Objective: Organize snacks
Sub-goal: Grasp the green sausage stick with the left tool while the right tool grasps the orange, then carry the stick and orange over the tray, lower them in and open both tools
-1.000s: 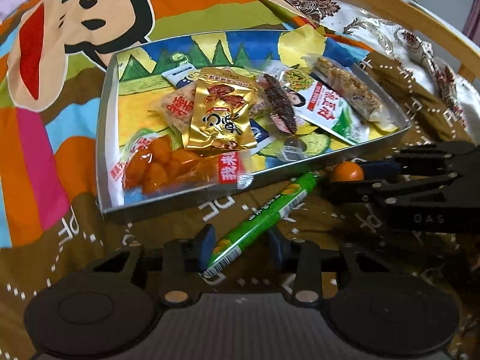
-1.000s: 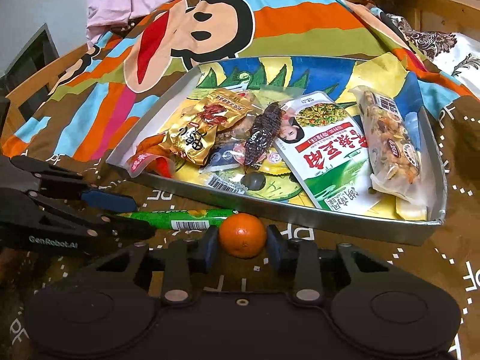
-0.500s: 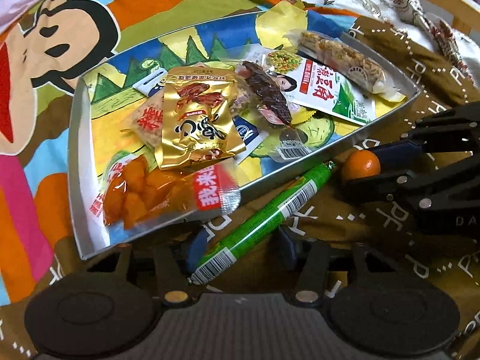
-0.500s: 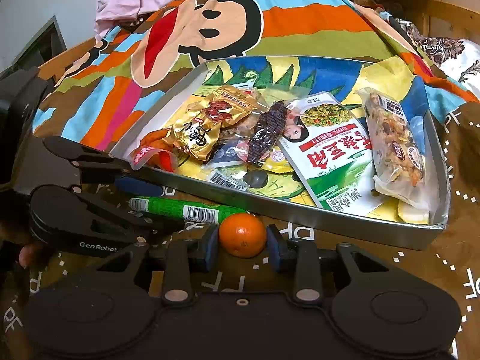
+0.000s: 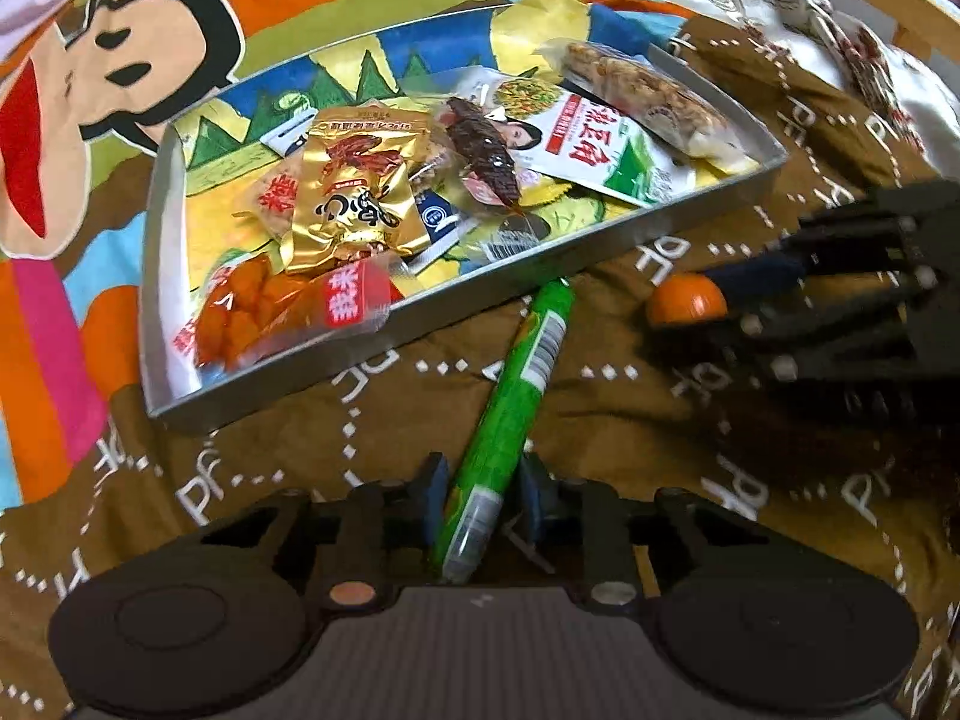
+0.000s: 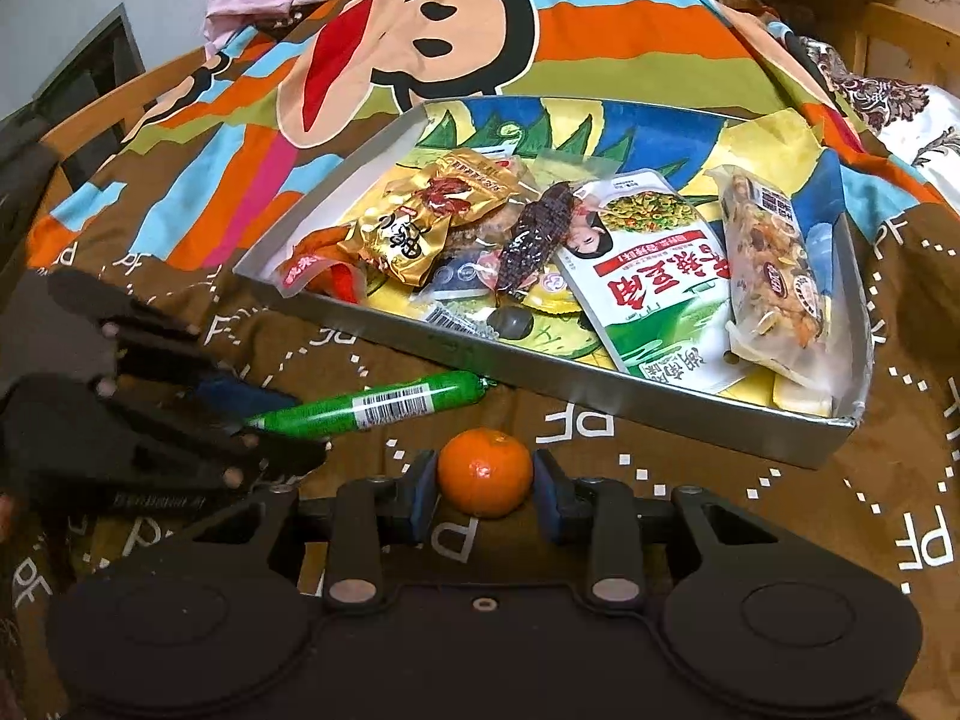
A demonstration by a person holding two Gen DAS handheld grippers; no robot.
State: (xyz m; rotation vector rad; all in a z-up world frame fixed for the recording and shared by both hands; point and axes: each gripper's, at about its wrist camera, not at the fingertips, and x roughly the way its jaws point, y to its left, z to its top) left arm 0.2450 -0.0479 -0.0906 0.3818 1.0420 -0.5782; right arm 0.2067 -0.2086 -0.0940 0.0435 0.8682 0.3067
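On the left, the left hand-held gripper (image 5: pixel 480 501) has just been closing and now pinches the near end of the green snack stick (image 5: pixel 516 396), which lies on the brown cloth just outside the metal tray (image 5: pixel 157 276). Lift it evenly so its free end clears the wall. To the right, the right hand-held gripper (image 6: pixel 485 495) grips the small orange (image 6: pixel 485 471) beside the tray; keep that squeeze gentle.

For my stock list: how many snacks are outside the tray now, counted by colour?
Green: 1, the stick snack
Orange: 1, the mandarin
Total: 2
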